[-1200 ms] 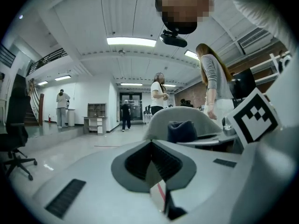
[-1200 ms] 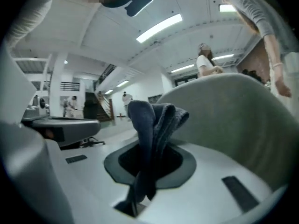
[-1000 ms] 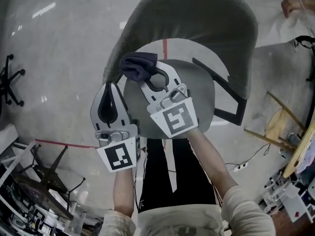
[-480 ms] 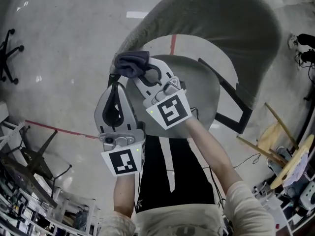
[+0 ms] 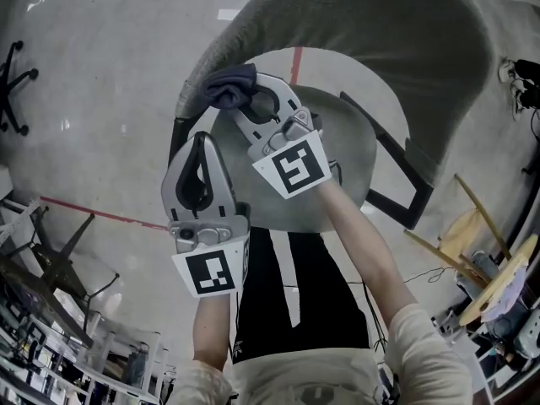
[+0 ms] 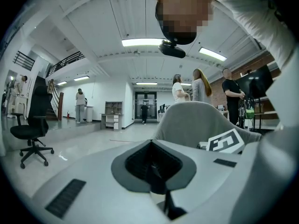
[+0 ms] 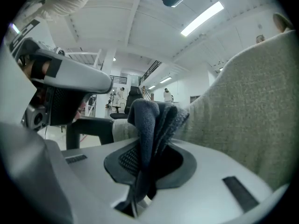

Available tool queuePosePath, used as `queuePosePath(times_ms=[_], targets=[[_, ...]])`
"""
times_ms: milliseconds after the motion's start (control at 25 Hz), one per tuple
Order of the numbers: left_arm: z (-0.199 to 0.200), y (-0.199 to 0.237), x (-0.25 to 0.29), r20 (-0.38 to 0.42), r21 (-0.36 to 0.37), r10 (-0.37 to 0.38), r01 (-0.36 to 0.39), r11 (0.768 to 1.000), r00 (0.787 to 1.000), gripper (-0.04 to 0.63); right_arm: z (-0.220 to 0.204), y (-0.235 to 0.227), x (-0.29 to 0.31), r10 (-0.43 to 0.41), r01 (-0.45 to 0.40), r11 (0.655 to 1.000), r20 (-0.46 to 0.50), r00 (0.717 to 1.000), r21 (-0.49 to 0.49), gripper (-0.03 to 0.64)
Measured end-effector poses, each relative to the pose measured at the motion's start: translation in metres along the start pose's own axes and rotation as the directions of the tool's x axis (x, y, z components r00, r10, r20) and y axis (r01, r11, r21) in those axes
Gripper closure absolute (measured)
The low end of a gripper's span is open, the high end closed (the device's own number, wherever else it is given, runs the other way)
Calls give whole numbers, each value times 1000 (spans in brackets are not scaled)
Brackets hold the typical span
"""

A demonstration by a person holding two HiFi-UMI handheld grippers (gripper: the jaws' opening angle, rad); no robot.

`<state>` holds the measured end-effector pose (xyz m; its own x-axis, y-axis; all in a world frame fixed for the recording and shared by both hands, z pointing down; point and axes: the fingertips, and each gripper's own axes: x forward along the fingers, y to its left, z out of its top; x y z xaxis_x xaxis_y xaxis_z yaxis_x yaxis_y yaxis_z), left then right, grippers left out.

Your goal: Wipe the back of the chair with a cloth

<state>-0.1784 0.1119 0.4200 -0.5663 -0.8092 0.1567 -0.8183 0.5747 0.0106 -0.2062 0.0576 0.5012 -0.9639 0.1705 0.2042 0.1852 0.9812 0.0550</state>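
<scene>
Cloth pinched at the chair back's left edge

Nearest, the left gripper [image 5: 200, 140] hangs over the floor [image 5: 101, 142] just off the seat's [image 5: 350, 154] left rim, its jaws pressed together with nothing between them. Just beyond and to its right, the right gripper [image 5: 245, 101] reaches across the seat's front-left, its jaws pinching a dark cloth [image 5: 229, 85] that bunches out past the tips. The cloth sits at the left end of the grey chair back [image 5: 371, 24], right by its edge; whether it presses on the fabric I cannot tell. In the right gripper view the back's fabric fills the right side close behind the cloth. Farther off, a red line [image 5: 84, 212] crosses the floor on the left.
</scene>
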Motion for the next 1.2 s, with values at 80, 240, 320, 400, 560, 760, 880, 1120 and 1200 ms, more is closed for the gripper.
queuePosePath(times_ms=[80,240,320,400,560,760,880,1120,1200], targets=[[-1,0,-1,1,4,3,-3,1000,1000,583,-8,-11,0,-25,25,1000,-23,999,-12,558],[-3,-2,1,1,13,-2,2,1000,1000,583,-13,-38,-3,-105,105,994,-25,994,20,558],[-2,-7,4,3,13,-14,14,1000,1000,583,-15,-60,-10,-181,181,981,-16,983,72,558],[1,-12,8,1,7,-32,32,999,999,583,-19,-80,-19,-260,260,959,-18,966,115,558],[4,-20,12,1,13,-62,62,998,998,583,-30,-108,-40,-388,394,910,-63,919,133,558],[7,-33,22,14,28,-119,118,993,993,583,-42,-148,-86,-583,594,789,-112,805,157,558],[7,-43,27,9,28,-160,160,987,987,583,-49,-167,-119,-678,693,701,-144,721,168,558],[9,-74,36,4,34,-264,264,964,965,583,-60,-188,-190,-832,854,490,-199,518,175,558],[10,-85,39,3,40,-306,306,951,952,583,-62,-189,-216,-881,905,393,-217,421,161,558]])
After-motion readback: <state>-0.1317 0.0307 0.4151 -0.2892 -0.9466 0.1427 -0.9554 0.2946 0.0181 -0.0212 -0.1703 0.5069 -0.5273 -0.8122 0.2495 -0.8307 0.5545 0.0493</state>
